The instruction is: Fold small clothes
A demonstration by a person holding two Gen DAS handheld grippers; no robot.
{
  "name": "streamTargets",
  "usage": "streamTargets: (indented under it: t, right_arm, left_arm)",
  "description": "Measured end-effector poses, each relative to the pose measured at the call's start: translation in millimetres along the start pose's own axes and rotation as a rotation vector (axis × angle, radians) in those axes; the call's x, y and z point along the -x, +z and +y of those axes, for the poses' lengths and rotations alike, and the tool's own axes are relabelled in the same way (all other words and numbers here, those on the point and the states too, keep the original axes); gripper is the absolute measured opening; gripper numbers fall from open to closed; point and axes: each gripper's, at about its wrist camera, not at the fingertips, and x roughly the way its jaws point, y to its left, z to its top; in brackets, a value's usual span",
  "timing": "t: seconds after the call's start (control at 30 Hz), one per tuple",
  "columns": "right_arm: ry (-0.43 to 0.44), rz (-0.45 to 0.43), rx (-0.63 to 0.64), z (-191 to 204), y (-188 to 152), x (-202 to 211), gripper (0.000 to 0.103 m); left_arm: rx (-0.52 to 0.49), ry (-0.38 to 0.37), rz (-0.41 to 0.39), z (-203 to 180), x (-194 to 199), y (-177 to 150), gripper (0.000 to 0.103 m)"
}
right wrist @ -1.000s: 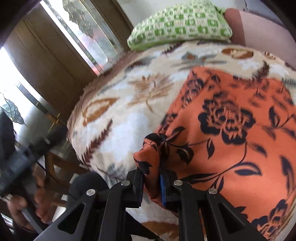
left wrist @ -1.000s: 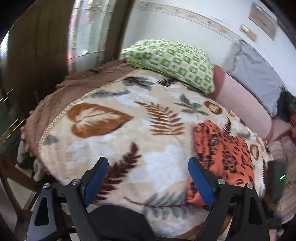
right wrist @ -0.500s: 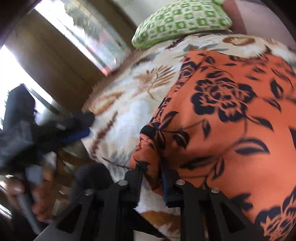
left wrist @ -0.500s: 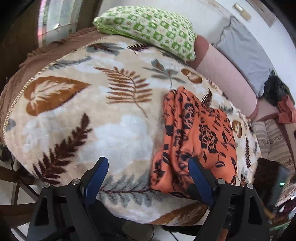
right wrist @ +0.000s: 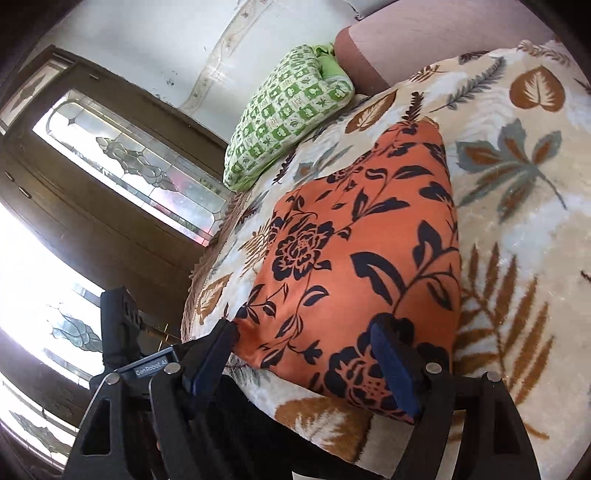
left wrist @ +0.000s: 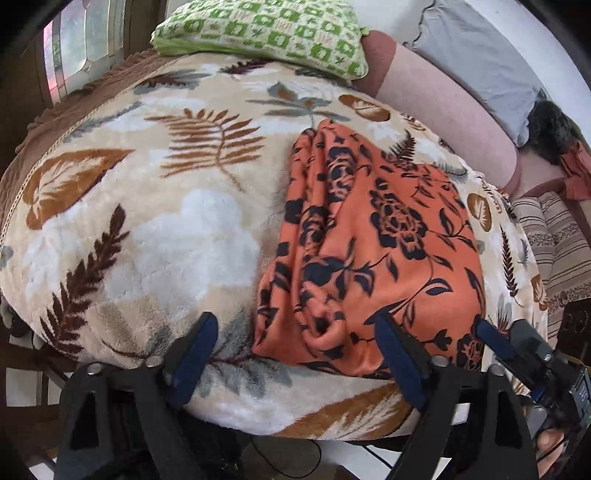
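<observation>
orange garment (left wrist: 373, 240) bunched lengthwise between closing, empty left gripper (left wrist: 295, 354); right gripper (right wrist: 303, 354) opening, released, beside.

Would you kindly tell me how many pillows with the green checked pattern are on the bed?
1. The green checked pillow lies at the far end of the leaf-print blanket, beyond the orange floral garment. Others may be out of view.

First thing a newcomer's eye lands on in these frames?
The orange garment with black roses, lying bunched on the leaf-print blanket near its front edge. Next, the green checked pillow at the far end. The left gripper is closing and the right gripper opening, neither pinching cloth.
</observation>
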Motion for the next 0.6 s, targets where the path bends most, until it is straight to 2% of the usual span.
streamTargets:
  t: [0.1, 0.13, 0.2, 0.33, 0.4, 0.47, 0.5, 0.53, 0.6]
  right_arm:
    - [0.008, 0.002, -0.002, -1.6, -2.2, -1.3, 0.080]
    - [0.009, 0.002, 0.000, -1.1, -2.2, -1.4, 0.080]
    - [0.010, 0.001, -0.002, -1.5, -3.7, -2.1, 0.080]
    - [0.003, 0.008, -0.014, -5.0, -4.6, -2.7, 0.080]
    - [-0.005, 0.011, -0.009, -3.3, -3.6, -4.3, 0.080]
    - [-0.011, 0.006, 0.002, 0.1, -0.8, -4.6, 0.080]
    - [-0.012, 0.002, 0.009, 1.9, 1.1, -4.4, 0.080]
    - [-0.013, 0.003, 0.018, 3.4, 3.0, -5.4, 0.080]
    - [-0.031, 0.019, 0.025, 2.9, 7.0, -11.0, 0.080]
  left_arm:
    - [-0.050, 0.021, 0.006, -9.1, -1.0, 1.6, 0.044]
    - [-0.055, 0.027, 0.012, -9.9, -3.9, 1.9, 0.041]
    - [-0.040, 0.043, 0.030, -7.2, -12.3, 2.8, 0.017]
    - [-0.013, 0.012, 0.022, -0.9, -14.2, 0.2, 0.011]
    - [-0.016, 0.004, -0.025, -2.7, -0.6, -0.7, 0.010]
    - [-0.041, 0.017, -0.108, -7.1, 20.6, -4.4, 0.010]
    - [-0.047, 0.021, -0.118, -7.4, 22.6, -6.5, 0.010]
    - [-0.047, 0.023, -0.105, -6.2, 19.6, -9.4, 0.010]
    - [-0.005, 0.022, -0.022, 4.4, -7.2, -16.9, 0.010]
